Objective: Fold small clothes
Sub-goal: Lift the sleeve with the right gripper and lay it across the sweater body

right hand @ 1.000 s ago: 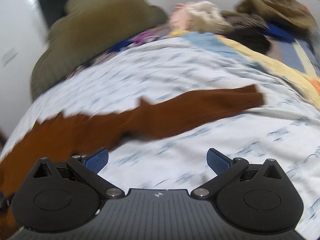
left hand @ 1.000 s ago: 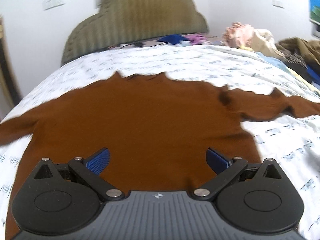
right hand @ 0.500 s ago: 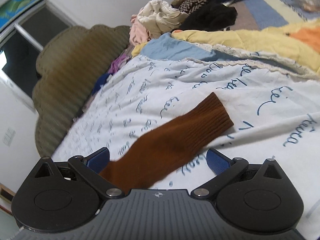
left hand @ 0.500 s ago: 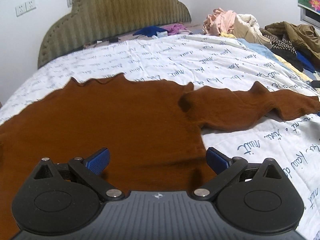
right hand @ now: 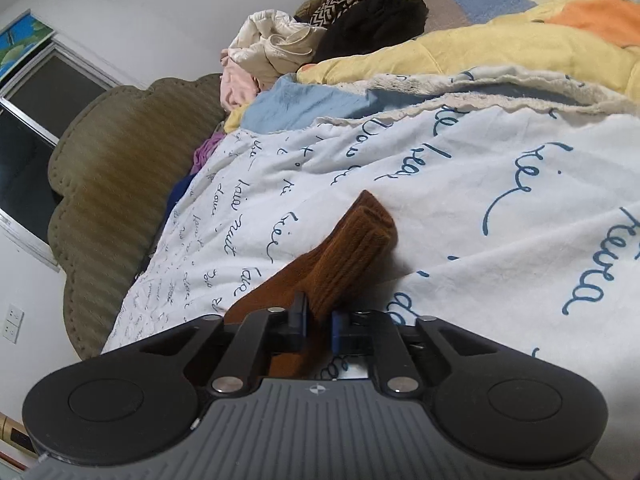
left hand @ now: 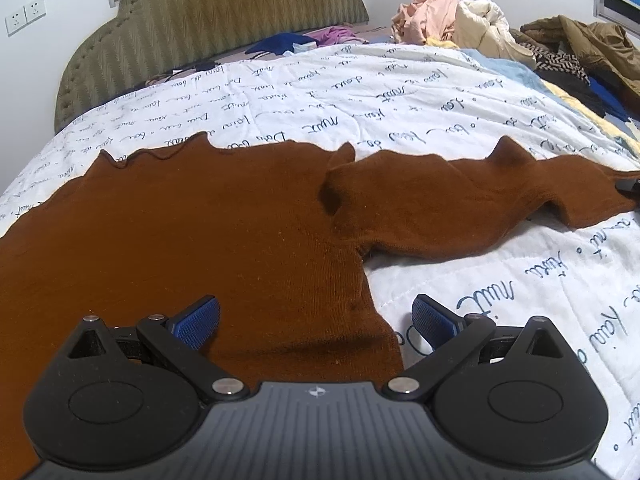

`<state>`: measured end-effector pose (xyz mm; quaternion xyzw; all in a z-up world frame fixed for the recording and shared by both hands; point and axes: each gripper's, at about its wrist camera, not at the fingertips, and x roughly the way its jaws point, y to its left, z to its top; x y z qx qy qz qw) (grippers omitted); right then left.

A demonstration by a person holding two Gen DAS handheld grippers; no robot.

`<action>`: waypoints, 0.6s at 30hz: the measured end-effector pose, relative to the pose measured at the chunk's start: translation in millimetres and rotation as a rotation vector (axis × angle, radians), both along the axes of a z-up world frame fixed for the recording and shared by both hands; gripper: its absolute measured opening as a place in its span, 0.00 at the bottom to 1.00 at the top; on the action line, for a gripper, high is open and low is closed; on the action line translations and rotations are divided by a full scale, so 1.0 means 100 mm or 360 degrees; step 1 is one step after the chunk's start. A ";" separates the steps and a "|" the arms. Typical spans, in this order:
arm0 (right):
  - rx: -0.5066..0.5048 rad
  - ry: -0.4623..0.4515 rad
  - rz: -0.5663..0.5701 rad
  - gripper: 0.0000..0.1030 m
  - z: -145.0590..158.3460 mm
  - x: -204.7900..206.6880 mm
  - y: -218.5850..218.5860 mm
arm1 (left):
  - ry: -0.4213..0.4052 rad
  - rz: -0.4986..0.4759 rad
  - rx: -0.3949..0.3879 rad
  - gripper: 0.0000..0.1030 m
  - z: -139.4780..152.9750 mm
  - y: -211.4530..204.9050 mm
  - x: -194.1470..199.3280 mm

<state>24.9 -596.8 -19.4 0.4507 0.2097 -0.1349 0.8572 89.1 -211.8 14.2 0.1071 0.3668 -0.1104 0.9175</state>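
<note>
- Two tongs work over one brown sweater [left hand: 180, 232], spread flat on the bed's white quilt [left hand: 400, 108].
- Left tongs [left hand: 316, 316] hang spread wide, straddling the sweater's side edge near its hem corner.
- Right tongs [right hand: 319, 326] are pinching the ribbed cuff [right hand: 352, 252], which juts toward 12 o'clock.
- Bare quilt lies toward 3 o'clock; piled clothes [left hand: 460, 20] crowd 1 o'clock.
</note>
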 end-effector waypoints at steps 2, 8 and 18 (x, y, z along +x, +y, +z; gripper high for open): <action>-0.0030 -0.0010 0.0010 0.13 0.01 0.00 0.02 | 0.0014 0.0008 0.0004 1.00 0.00 -0.02 0.03; -0.0102 -0.0142 0.0059 0.12 0.24 -0.03 0.15 | -0.0017 0.0027 0.0012 1.00 0.02 0.06 0.03; -0.0169 -0.0376 0.0365 0.11 0.85 0.26 0.76 | -0.0016 0.0179 -0.0048 1.00 0.15 0.50 0.21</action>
